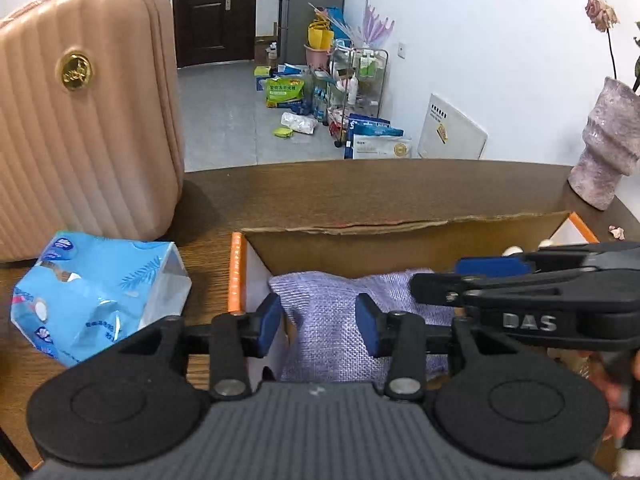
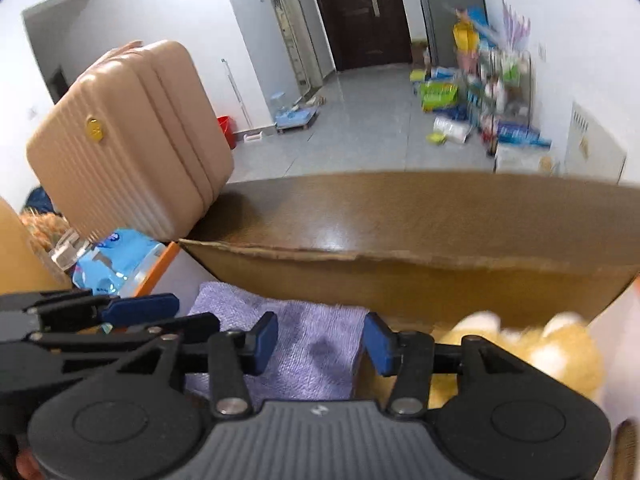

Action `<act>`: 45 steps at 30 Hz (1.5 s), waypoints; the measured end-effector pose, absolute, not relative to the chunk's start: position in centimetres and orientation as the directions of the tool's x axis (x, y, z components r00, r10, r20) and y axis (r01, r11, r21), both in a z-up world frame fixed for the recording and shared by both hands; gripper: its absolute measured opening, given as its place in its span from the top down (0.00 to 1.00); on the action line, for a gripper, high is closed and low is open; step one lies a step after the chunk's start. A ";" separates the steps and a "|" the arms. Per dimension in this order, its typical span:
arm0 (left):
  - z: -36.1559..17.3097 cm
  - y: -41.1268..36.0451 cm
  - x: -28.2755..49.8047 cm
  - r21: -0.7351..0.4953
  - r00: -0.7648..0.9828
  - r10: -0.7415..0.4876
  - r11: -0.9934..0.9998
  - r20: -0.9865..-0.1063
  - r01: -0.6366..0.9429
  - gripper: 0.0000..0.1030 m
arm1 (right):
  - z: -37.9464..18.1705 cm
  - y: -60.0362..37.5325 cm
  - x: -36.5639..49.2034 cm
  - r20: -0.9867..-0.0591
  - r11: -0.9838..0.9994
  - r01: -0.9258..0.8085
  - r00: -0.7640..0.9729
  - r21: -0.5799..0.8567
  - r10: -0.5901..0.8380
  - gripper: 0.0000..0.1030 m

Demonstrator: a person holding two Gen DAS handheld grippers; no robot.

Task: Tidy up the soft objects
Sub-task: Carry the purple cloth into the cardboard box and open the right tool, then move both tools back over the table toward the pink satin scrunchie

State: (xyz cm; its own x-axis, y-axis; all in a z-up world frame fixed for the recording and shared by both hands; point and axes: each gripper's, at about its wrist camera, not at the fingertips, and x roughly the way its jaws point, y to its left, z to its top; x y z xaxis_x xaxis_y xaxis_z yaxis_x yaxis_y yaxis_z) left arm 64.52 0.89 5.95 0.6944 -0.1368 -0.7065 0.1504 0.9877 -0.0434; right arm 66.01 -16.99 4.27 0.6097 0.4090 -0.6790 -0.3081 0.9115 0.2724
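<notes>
Hovering both grippers over the cardboard box (image 1: 400, 248), you hold nothing in either. Left gripper (image 1: 320, 316): fingers apart, gap empty, purple towel (image 1: 332, 320) visible through it, lying inside the box on its left side. Right gripper (image 2: 320, 338): fingers also apart, also over that towel; seen from the left wrist view it comes in sideways from the right, above the towel's far edge.

Why this layout makes sense, as I read it:
- The box is the collection bin, so the soft stuff goes in there. Towel sits flat against the left wall, which leaves the right half for bulkier items.
- Yellow plush toy (image 2: 532, 352) is in the box to the right of the towel, just beside it. Blurred in the right wrist view; can't tell if it touches the towel.
- Blue tissue pack (image 1: 96, 296) is outside the box, on the wooden table (image 1: 360, 192) just left of the orange box edge, in front of the pink suitcase (image 1: 80, 112). It's soft, so likely the next pick, and your left gripper is nearest.
- Vase (image 1: 608, 144) stands at the far right of the table, well apart from the box. Rigid, leave it.

Jaws spread over the towel suggest you're either just clear of a drop or about to tidy it. Can't tell which from this.
</notes>
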 end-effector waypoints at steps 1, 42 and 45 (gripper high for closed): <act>6.3 0.9 64.0 -0.041 0.698 -0.131 0.989 -0.704 0.145 0.56 | 4.9 -17.1 65.9 -0.676 0.913 -0.315 0.616 0.259 0.405 0.54; 9.0 2.9 10.3 -0.053 0.929 -0.180 0.984 -0.324 0.172 0.05 | 9.2 -28.2 11.7 -0.276 0.956 -0.263 0.917 0.128 0.289 0.15; 7.4 3.3 9.3 -0.064 0.916 -0.159 0.987 -0.367 0.146 0.05 | 6.1 -28.2 9.2 -0.301 0.939 -0.235 0.903 0.250 0.306 0.14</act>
State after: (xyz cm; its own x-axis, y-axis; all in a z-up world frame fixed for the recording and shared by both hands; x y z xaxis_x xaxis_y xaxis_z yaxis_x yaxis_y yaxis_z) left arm 9.30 3.31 7.36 0.9165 -0.1592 -0.3671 0.1457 0.9872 -0.0644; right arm 9.25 -28.23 6.05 0.9030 0.3063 -0.3014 -0.2353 0.9393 0.2496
